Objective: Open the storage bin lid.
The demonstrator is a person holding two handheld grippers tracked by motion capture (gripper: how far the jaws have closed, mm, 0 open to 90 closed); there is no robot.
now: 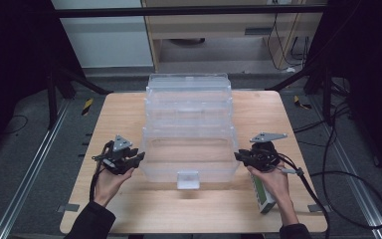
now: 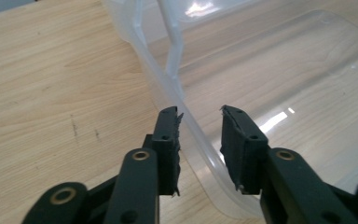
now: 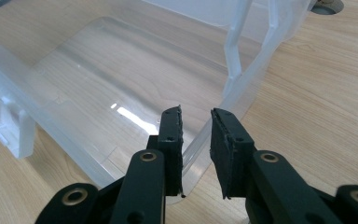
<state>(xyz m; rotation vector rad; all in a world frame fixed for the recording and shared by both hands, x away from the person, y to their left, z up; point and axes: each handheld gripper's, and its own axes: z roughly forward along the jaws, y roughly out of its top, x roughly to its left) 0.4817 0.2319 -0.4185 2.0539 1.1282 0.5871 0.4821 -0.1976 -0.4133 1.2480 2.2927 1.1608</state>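
A clear plastic storage box (image 1: 189, 172) stands in the middle of the wooden table, with its lid (image 1: 189, 92) tipped up at the back and a white latch (image 1: 188, 179) on its front wall. My left gripper (image 1: 138, 158) is at the box's left side. In the left gripper view its jaws (image 2: 199, 116) straddle the rim (image 2: 168, 88) with a gap on the right pad's side. My right gripper (image 1: 238, 157) is at the box's right side. In the right gripper view its pads (image 3: 196, 114) close on the rim (image 3: 256, 70). The box is empty inside.
A small green-and-white carton (image 1: 263, 196) lies on the table (image 1: 129, 209) under the right wrist, near the front right corner. Cables (image 1: 328, 174) trail off the table's right side onto the floor. Dark frame legs stand behind both back corners.
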